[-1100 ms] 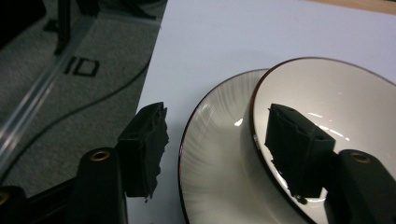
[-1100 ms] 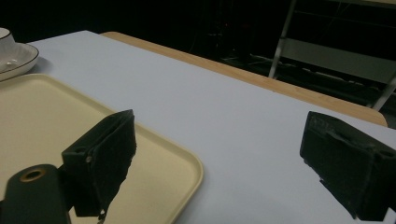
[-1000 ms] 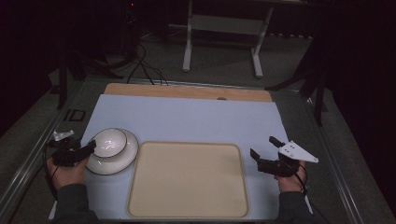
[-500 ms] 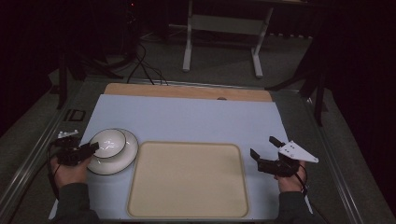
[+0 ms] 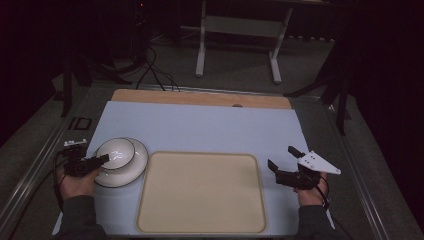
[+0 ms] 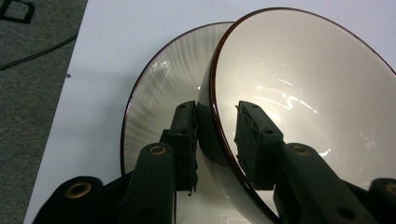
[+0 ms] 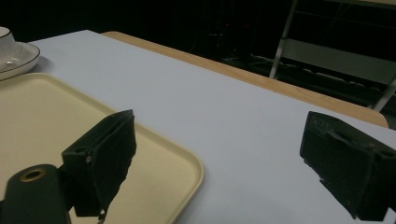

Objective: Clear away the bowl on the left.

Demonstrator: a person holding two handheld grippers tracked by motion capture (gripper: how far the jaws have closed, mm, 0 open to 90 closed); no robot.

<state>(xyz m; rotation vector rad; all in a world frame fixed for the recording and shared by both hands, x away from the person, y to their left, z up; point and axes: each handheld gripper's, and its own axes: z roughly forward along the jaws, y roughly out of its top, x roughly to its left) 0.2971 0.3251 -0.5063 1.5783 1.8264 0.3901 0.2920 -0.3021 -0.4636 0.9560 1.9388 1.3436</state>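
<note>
Left gripper (image 6: pixel 215 135) jaws closed on bowl (image 6: pixel 299 98) rim.

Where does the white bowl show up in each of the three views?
High view: bowl at left, on the plate.
Left gripper view: bowl at centre-right, rim between the jaws.
Right gripper view: bowl at the top left edge.
Shared landmark: beige tray.

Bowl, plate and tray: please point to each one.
bowl (image 6: pixel 308 79), left gripper view, on its inner wall.
plate (image 6: pixel 163 93), left gripper view, on its ribbed inside.
tray (image 5: pixel 200 192), high view, on its flat middle.
</note>
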